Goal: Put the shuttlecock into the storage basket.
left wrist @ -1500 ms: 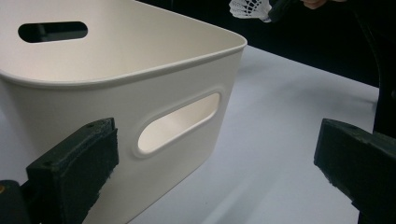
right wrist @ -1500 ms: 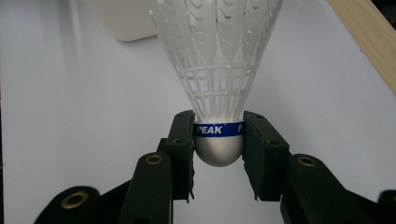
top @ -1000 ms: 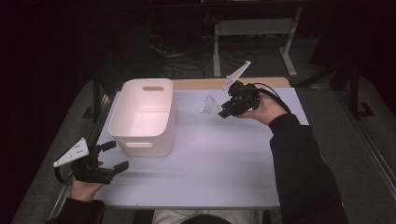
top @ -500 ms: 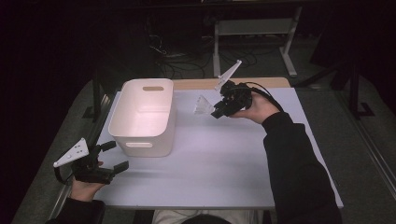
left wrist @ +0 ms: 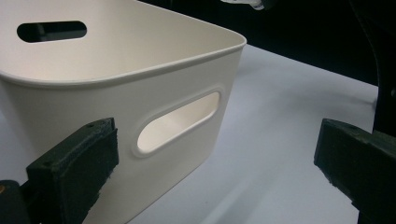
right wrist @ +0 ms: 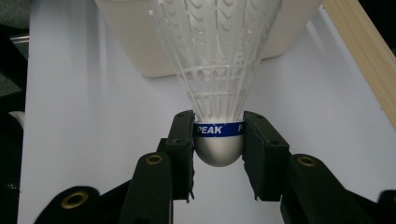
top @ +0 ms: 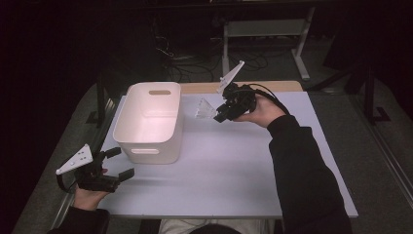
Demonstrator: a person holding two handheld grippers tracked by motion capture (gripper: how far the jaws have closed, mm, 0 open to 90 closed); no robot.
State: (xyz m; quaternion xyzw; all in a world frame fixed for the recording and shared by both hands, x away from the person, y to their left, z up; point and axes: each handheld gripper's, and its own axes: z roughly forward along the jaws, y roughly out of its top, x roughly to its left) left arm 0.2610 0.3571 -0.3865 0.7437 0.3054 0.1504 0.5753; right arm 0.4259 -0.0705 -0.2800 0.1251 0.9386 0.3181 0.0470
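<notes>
Right gripper view: a white plastic shuttlecock (right wrist: 218, 84) is clamped at its rounded base between the two black pads (right wrist: 182, 140) of the right gripper (right wrist: 218, 142). A blue band lettered "PEAK" is seen just at the pad tops. The skirt is pointed away from the jaws, toward a white bin (right wrist: 140, 42) lying beyond it. White table (right wrist: 84, 140) is seen under the jaws; a wooden edge (right wrist: 359, 51) runs off to the right of them.

High view: the right gripper (top: 217, 113) is held above the table (top: 234, 170), with the shuttlecock (top: 204, 109) projecting from its tips toward the bin (top: 151, 122). Shuttlecock and bin are near each other but apart; the shuttlecock is outside the rim. The left gripper (top: 119, 163) is held at the near left corner of the table, its jaws spread apart with nothing between them. The bin's near end wall is just ahead of its tips, untouched.

Left gripper view: the two pads (left wrist: 74, 163) are seen wide apart. The bin (left wrist: 140, 93) is placed before the left pad, with its slot handle between the pads in the line of sight. Bare table (left wrist: 280, 140) lies ahead of the right pad.
</notes>
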